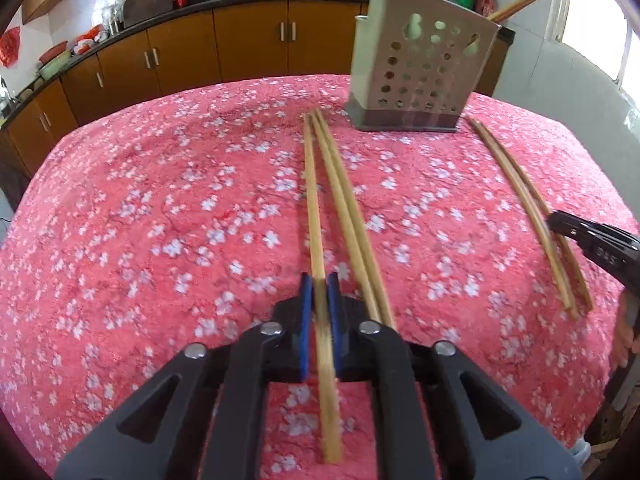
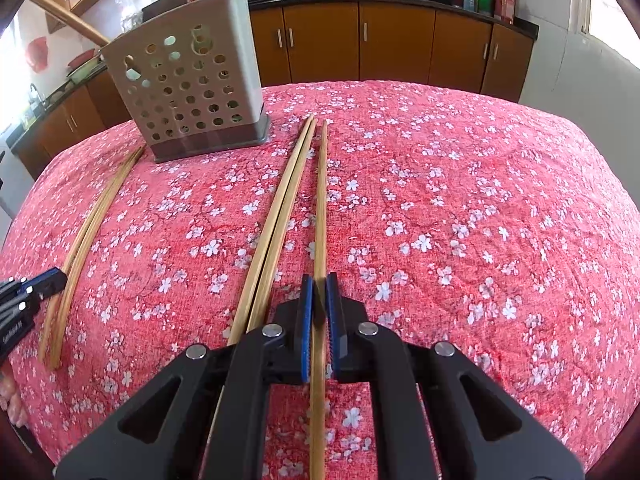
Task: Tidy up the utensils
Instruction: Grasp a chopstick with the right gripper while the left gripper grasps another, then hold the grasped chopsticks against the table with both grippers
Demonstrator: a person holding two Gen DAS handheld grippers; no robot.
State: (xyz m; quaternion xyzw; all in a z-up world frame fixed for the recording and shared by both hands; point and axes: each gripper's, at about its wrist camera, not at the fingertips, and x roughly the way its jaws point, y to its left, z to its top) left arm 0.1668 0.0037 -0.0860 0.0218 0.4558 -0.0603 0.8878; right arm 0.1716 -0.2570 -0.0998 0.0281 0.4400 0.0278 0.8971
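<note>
While perforated utensil holder (image 1: 420,76) already carries few sticks, judge task early.

- Your left gripper (image 1: 320,308): pads pinching first chopstick (image 1: 314,216), low over floral tablecloth (image 1: 160,200).
- Your right gripper (image 2: 319,304): pads pinching second chopstick (image 2: 320,208).
- Left pair (image 1: 348,208) and right pair (image 2: 276,216) lie loose, unstowed.

My work surface is a table under a pink blossom-print cloth (image 2: 460,220). A perforated grey utensil holder (image 2: 192,92) stands on it at upper left of the right wrist frame. Loose chopstick pairs lie on the cloth: one at centre (image 2: 276,216), one at left (image 2: 88,232).
</note>
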